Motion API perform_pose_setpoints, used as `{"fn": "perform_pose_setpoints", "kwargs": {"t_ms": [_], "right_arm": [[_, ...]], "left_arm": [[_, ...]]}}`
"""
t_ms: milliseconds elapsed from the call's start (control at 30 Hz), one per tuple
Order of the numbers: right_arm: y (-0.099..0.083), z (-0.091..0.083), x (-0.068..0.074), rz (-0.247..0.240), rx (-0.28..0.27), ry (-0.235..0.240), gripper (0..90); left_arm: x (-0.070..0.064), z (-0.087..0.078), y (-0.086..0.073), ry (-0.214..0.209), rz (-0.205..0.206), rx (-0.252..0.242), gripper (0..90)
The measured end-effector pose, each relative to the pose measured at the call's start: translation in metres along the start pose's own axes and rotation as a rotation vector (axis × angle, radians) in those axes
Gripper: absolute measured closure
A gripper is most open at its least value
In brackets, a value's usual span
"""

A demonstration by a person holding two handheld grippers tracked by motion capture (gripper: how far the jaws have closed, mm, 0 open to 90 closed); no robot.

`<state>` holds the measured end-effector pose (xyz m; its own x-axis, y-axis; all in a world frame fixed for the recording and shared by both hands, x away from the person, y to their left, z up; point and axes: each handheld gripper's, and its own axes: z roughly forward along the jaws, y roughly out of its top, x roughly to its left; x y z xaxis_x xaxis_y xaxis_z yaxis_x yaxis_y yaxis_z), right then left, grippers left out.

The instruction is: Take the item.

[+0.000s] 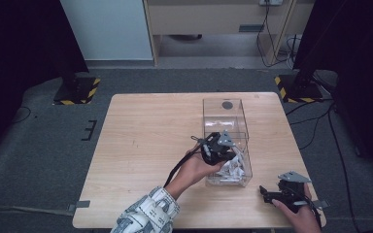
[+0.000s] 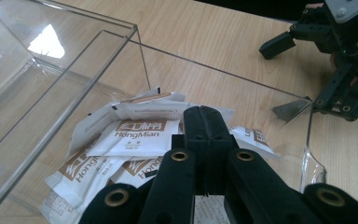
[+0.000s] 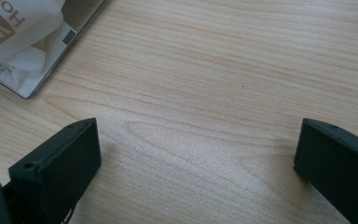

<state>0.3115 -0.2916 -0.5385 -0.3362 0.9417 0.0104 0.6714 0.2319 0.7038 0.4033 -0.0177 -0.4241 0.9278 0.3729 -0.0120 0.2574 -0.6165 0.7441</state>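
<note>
While a person's left hand reaches from the bottom of the high view, its black two-jaw left gripper dips over the near rim of a clear plastic rectangular box that sits right of centre on a light wooden table. Seen from the left gripper view, that gripper has its jaws pressed flat together with nothing visible between them, the tips hanging just above a loose heap of white paper sachets printed with brown "HongMian" labels. The sachets lie piled at the near end of the box; its far end is bare apart from a dark round spot on the wall.

Near the table's front right corner, well apart from the box, the right hand holds the right gripper low over the wood. Its own view shows the two black jaws spread wide, gripper empty, bare tabletop between them, and a corner of the box with sachets at upper left.
</note>
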Motion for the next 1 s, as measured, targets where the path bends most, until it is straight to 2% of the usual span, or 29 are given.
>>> {"fn": "perform_pose_setpoints", "kwargs": {"t_ms": [567, 867, 1000], "right_arm": [[0.0, 0.0, 0.0, 0.0, 0.0, 0.0, 0.8], [0.0, 0.0, 0.0, 0.0, 0.0, -0.001, 0.8], [0.0, 0.0, 0.0, 0.0, 0.0, 0.0, 0.8]], "left_arm": [[0.005, -0.012, 0.003, 0.007, -0.014, -0.043, 90.0], [0.008, -0.017, 0.002, 0.011, -0.014, -0.05, 90.0], [0.005, -0.015, 0.003, -0.001, -0.023, -0.045, 90.0]]}}
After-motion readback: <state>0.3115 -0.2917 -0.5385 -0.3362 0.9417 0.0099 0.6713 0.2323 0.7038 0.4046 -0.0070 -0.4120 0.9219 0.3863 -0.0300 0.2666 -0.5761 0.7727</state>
